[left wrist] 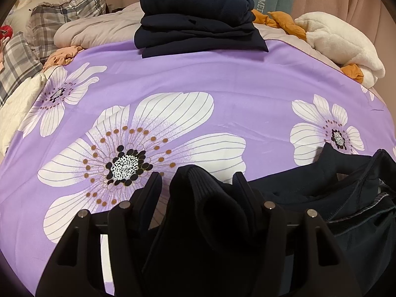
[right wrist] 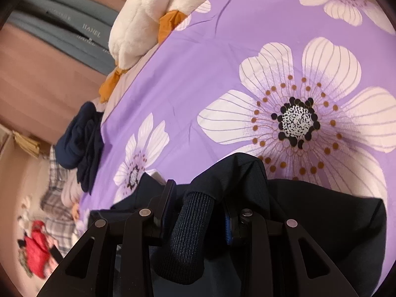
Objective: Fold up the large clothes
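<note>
Dark navy ribbed-cuff garment (left wrist: 309, 198) lies bunched at the near edge of the purple flowered bedsheet (left wrist: 198, 79). Left gripper (left wrist: 198, 180) and right gripper (right wrist: 198, 198) each stand with jaws apart, a ribbed cuff loose between them. Risk: closing on so little cloth, the cuffs may slip out when lifted.

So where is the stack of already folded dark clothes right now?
In the left wrist view the folded navy stack sits at the far edge of the purple floral sheet, top centre, between the plaid pillows and the white plush toy.
</note>
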Action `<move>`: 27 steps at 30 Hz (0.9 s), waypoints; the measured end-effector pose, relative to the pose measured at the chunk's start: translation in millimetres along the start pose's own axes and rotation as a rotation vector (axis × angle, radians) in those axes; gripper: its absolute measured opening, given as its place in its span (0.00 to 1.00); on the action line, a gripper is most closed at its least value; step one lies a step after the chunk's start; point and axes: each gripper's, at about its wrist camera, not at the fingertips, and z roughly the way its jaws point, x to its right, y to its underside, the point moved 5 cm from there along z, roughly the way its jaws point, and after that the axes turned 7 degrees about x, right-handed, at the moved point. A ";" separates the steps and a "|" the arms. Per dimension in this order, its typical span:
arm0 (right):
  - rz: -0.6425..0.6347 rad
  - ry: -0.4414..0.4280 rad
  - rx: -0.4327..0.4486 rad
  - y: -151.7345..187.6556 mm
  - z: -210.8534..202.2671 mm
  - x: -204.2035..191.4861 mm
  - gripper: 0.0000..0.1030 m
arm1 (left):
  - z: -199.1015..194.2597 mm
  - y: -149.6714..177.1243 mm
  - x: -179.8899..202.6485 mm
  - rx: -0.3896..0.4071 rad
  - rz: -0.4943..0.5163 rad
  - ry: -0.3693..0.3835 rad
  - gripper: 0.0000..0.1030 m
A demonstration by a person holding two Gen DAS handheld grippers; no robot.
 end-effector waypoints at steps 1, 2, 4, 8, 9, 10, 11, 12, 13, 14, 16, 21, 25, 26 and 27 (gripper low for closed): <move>-0.016 0.004 0.001 0.1 -0.4 -1.1 0.31 | 0.4 0.0 -0.2 -0.001 -0.002 0.000 0.58; -0.032 0.008 0.001 0.2 -0.5 -2.2 0.31 | 1.1 0.2 -0.6 0.000 -0.003 0.001 0.58; -0.061 0.015 0.003 0.4 -0.6 -3.9 0.31 | 1.4 0.6 -0.6 0.002 -0.003 0.000 0.58; -0.083 0.022 0.008 1.4 -0.7 -4.2 0.31 | 2.0 0.9 -0.8 0.007 0.000 -0.003 0.58; -0.085 0.021 0.011 1.4 -0.2 -4.0 0.31 | 2.1 0.8 -0.7 0.007 0.002 -0.004 0.58; -0.085 0.022 0.010 1.8 -0.6 -3.9 0.31 | 2.3 0.7 -0.8 0.008 0.003 -0.005 0.58; -0.086 0.022 0.010 2.3 -0.5 -3.5 0.31 | 2.3 0.8 -0.8 0.010 0.005 -0.005 0.58; -0.086 0.021 0.009 2.4 0.3 -2.7 0.31 | 2.5 0.8 -0.6 0.011 0.007 -0.007 0.58; -0.084 0.020 0.008 2.5 0.2 -1.7 0.31 | 3.0 0.7 -0.6 0.011 0.009 -0.008 0.58; -0.083 0.019 0.008 3.0 -0.5 -1.0 0.31 | 3.2 1.0 -0.8 0.012 0.009 -0.008 0.58; -0.079 0.014 0.009 2.6 -1.0 -0.1 0.31 | 3.8 1.0 -1.3 0.012 0.010 -0.008 0.58; -0.084 0.016 0.011 2.9 -2.3 0.7 0.31 | 3.8 1.1 -0.9 0.013 0.011 -0.008 0.58; -0.086 0.016 0.013 3.7 -3.0 0.8 0.31 | 4.7 0.8 -1.1 0.013 0.014 -0.011 0.58; -0.085 0.016 0.012 3.7 -2.9 1.1 0.31 | 4.0 1.2 -0.6 0.014 0.014 -0.012 0.58; -0.084 0.016 0.012 3.7 -2.7 1.0 0.31 | 4.1 1.0 -0.7 0.015 0.015 -0.013 0.58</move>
